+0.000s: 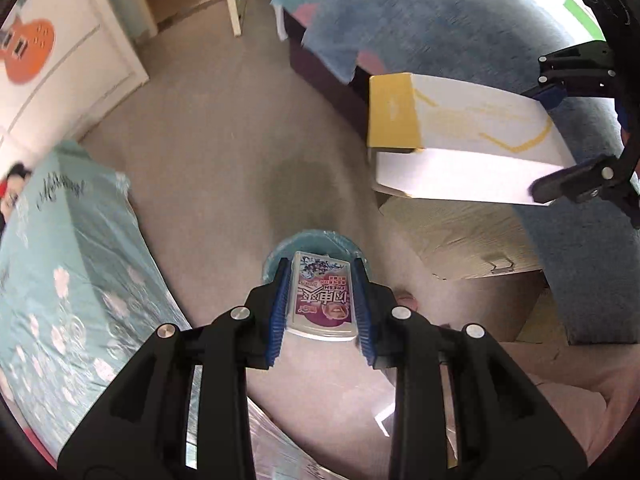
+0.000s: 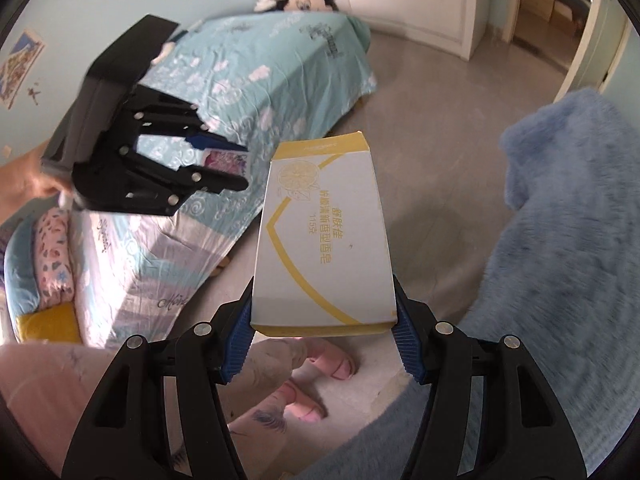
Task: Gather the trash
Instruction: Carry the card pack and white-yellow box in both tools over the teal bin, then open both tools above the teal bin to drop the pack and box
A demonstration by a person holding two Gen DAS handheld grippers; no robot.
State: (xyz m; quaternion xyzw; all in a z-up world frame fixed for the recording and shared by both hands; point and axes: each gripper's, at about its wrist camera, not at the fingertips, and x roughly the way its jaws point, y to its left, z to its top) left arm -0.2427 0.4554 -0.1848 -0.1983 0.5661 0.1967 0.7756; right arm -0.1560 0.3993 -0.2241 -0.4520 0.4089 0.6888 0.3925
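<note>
Purple-labelled, a small packet sat clenched between the blue pads of the left gripper, directly above a teal-lined bin on the floor. The right gripper clamped a white and yellow soap box, held in the air between the teal bed and a fluffy blue blanket.

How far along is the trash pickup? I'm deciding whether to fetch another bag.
Both pieces are picked up, neither binned. The left gripper is shut on a small purple-labelled packet, directly above the blue-lined trash bin on the floor. The right gripper is shut on a white-and-yellow soap box, off to the side. Left: dropping both in. Other trash isn't visible.
</note>
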